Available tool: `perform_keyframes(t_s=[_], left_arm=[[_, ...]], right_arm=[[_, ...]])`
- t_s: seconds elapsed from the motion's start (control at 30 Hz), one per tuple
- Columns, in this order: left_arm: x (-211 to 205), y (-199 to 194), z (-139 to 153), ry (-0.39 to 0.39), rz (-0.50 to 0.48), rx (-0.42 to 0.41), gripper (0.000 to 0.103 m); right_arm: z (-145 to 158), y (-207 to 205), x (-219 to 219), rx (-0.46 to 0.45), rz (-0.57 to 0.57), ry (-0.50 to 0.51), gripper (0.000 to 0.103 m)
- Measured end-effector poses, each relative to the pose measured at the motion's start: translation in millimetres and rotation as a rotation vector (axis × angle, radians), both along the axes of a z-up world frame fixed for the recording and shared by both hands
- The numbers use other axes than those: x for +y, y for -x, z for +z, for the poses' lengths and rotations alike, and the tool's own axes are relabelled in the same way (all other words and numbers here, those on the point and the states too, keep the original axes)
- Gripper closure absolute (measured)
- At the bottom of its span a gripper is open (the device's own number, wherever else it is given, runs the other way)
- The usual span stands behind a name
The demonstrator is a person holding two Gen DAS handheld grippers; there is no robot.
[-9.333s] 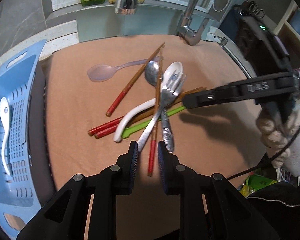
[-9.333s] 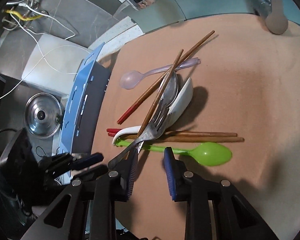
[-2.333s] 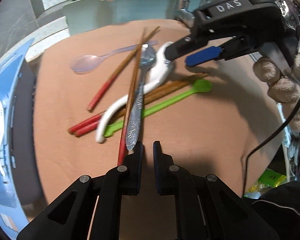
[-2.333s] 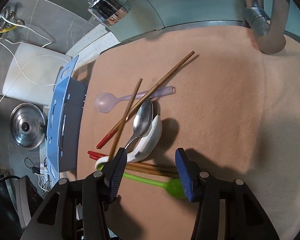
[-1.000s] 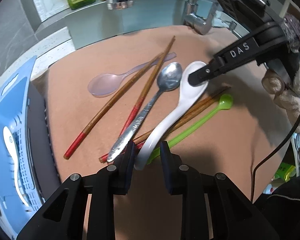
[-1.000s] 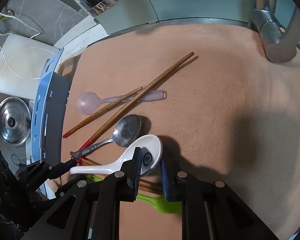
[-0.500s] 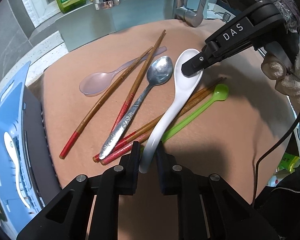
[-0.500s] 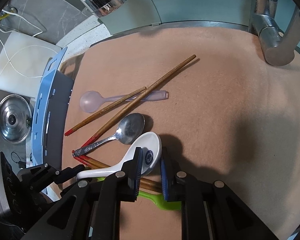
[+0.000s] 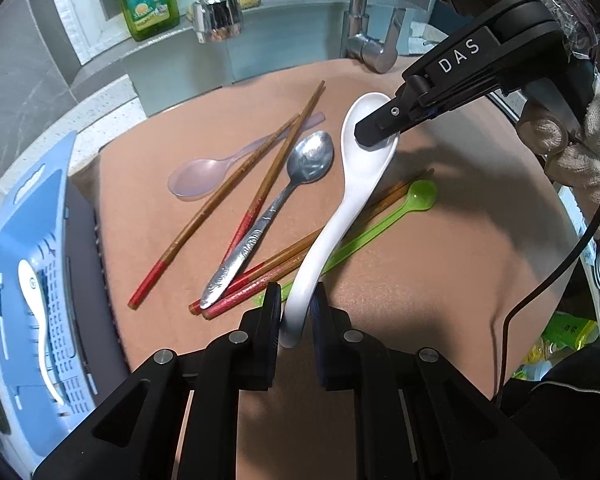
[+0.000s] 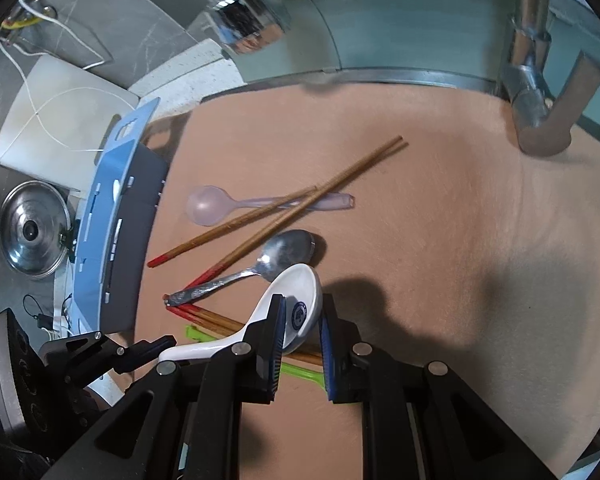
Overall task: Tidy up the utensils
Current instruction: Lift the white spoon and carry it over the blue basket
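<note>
your left gripper [image 9: 296, 312] has its two fingers closed in on the handle end of the white ceramic spoon [image 9: 354, 188], with the tip of the handle poking down between them; whether both pads truly press it is hard to tell, since the handle hides the inner faces. your right gripper [image 10: 302, 330] is narrowed around the bowl of the same spoon, the blue-padded fingers [image 10: 326, 344] on either side of it, and from the left wrist view its black tip sits on the bowl rim. the spoon spans between the two grippers above the tan mat [image 9: 440, 264], crossing over a pair of red-tipped chopsticks [image 9: 268, 276] and the green plastic spoon [image 9: 384, 224], whose handle end is hidden behind your left fingers.

on the mat beside it lie the metal spoon [image 9: 284, 204], two more chopsticks [image 9: 236, 204] and the translucent pink spoon [image 9: 216, 168], partly covered by those chopsticks.

the blue basket [image 9: 16, 280] sits at the left edge, cut off by the frame, with another white spoon [image 9: 36, 308] inside. in the right wrist view the basket shows only edge-on. your gloved right hand [image 9: 580, 136] is half out of frame.
</note>
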State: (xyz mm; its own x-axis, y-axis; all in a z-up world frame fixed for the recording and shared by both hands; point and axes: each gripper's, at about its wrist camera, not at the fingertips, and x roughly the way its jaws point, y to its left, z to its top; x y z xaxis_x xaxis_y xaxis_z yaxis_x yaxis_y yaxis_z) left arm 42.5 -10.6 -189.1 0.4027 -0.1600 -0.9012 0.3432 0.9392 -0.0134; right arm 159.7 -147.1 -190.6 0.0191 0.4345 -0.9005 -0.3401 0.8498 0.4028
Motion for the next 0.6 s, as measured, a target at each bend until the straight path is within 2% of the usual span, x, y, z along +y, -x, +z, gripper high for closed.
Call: perform_keyframes(t_s=[0.27,0.6], left_arm=[[18,9,17,0.008,0.048,-0.044,0.09],[77,21,36,0.005,0.18,-0.103,0.091]], right_arm=[[31,2,25,-0.056,0.056,-0.018,0.089],[70,-5,116,-0.141,0.2,-0.041,0.092]])
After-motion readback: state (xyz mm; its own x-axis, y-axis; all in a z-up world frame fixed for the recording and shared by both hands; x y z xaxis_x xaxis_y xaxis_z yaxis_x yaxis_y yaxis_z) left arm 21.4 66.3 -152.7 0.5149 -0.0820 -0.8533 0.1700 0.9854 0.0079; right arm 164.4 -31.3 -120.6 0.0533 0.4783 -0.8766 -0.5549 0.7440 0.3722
